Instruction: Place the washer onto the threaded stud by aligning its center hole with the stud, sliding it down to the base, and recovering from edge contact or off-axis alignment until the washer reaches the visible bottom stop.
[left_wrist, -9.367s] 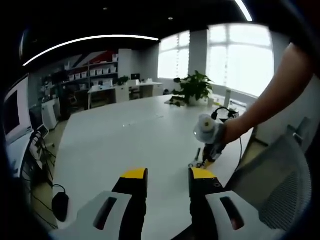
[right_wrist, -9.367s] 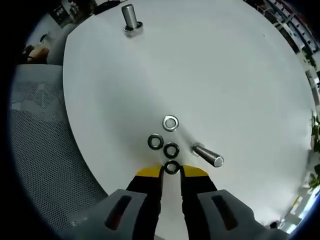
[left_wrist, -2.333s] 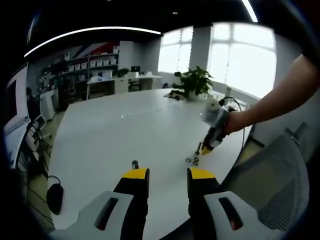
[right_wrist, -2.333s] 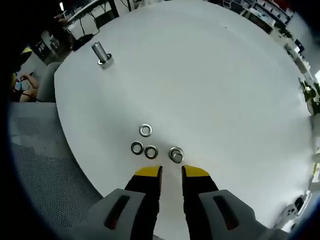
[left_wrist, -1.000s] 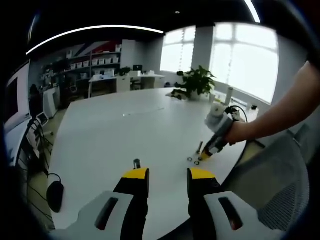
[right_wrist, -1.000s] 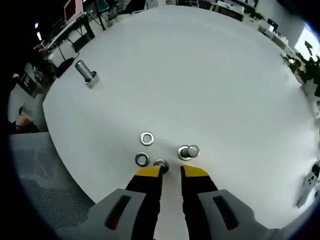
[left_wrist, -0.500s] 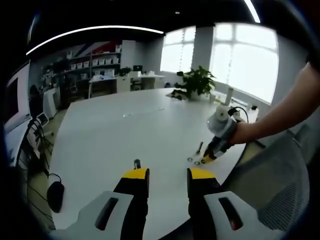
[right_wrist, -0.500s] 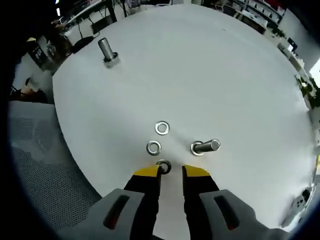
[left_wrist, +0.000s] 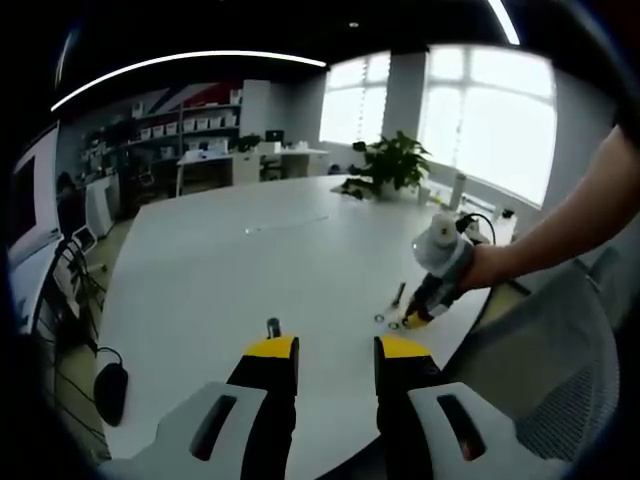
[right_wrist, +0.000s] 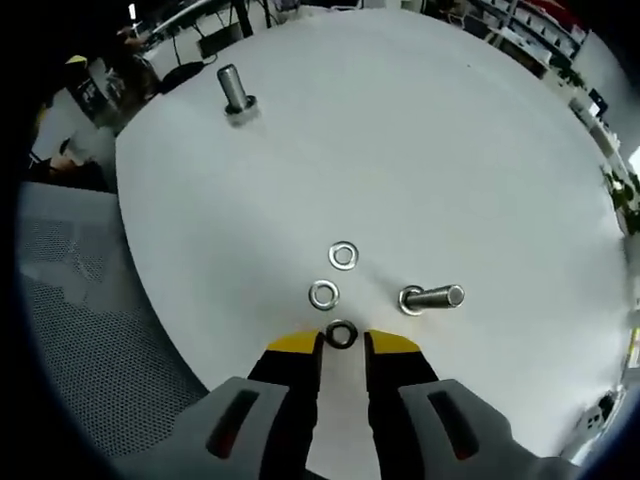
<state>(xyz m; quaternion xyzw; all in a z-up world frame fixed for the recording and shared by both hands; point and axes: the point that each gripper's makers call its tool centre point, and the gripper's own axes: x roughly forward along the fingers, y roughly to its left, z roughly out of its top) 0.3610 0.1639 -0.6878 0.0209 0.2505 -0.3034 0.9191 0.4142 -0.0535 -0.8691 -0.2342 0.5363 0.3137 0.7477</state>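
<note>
A dark washer (right_wrist: 341, 334) lies flat on the white counter (right_wrist: 450, 150), right at the yellow tips of the right tool (right_wrist: 341, 343) and in the narrow gap between its jaws; whether the jaws pinch it cannot be told. Just beyond it sits a second washer (right_wrist: 323, 295), and past that a third (right_wrist: 344, 255). To the right of the tips a stud (right_wrist: 432, 297) lies on its side. Far ahead and to the left another stud (right_wrist: 235, 92) stands upright.

In the left gripper view, the left tool (left_wrist: 335, 349) hangs part-open and empty, with the upright stud (left_wrist: 272, 327) just beyond its left jaw. A hand (left_wrist: 484, 268) holds the right tool (left_wrist: 413, 322) tip-down at the washers near a mesh chair (left_wrist: 560, 360).
</note>
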